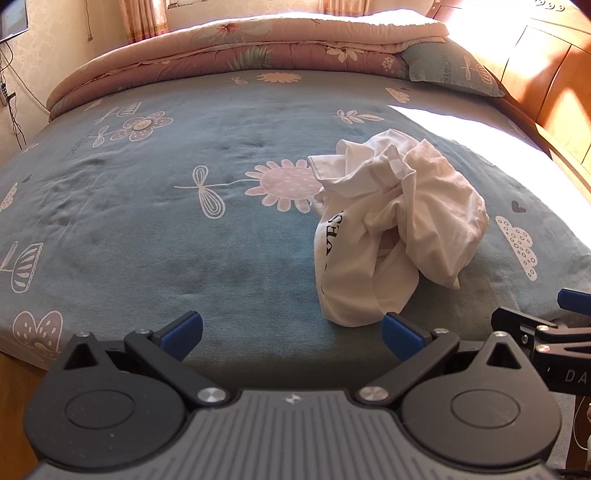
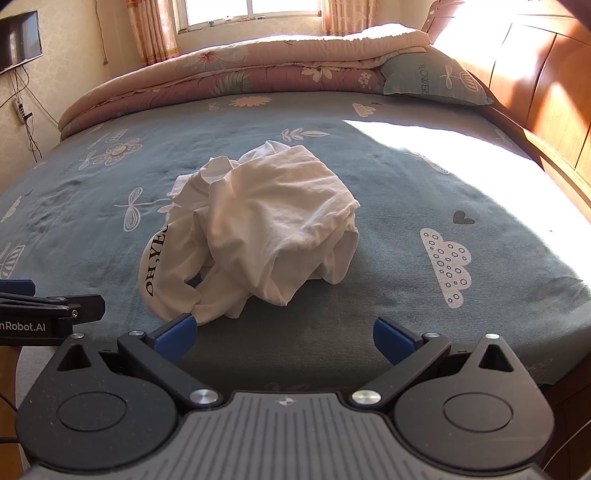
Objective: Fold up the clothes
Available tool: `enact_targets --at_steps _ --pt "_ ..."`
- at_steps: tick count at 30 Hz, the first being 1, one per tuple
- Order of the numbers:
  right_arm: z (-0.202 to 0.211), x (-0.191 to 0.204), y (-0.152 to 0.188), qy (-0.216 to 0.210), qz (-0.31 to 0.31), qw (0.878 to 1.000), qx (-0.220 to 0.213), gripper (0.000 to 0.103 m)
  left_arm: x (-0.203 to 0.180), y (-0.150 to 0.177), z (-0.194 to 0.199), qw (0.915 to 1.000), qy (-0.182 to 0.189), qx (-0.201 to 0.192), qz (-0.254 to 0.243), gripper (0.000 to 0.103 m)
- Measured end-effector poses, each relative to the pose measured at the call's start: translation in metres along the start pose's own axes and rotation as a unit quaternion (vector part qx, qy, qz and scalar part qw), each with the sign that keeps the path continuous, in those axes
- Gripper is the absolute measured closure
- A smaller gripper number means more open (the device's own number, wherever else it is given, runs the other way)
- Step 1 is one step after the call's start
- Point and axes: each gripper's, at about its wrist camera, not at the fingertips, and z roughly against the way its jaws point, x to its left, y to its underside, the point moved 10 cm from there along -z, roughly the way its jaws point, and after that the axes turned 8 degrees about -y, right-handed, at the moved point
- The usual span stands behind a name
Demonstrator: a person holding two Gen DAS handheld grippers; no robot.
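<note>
Two handheld grippers hover over the near edge of a bed, both angled down toward it. The left gripper has its blue-tipped jaws spread wide with nothing between them. The right gripper is also spread wide and empty, though in its own view its left blue tip sits right at the nearest fold of cloth; whether it touches cannot be told.

A white T-shirt lies crumpled in a heap on the bed, near the front edge. Black lettering shows on one bulging side. It sits straight ahead of the right gripper and ahead and to the right of the left one. No folding has begun.

The likely trouble comes from the heap itself. Sleeves, collar and hem are tangled together and hard to tell apart, so a jaw may close on several layers at once and lift the whole bundle instead of one edge. The two grippers are close side by side, so they could knock together. The soft sheet underneath could be pinched along with the shirt.

The blue bedsheet is printed with pale flowers, clouds and hearts, and is slightly rumpled. A folded pink floral quilt lies across the far end, with a blue pillow beside it. A wooden headboard runs along the right. Strong sun from a curtained window bleaches part of the sheet. A television hangs on the left wall.
</note>
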Motion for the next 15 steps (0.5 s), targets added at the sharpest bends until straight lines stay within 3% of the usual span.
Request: enact_targets --at_steps 15 --pt "-0.0011 -0.0007 -0.0016 -0.001 -0.001 1.000 -0.001 0.000 0.0001 -0.0038 0.0020 1.0000 0.006 0.000 0.000 0.000"
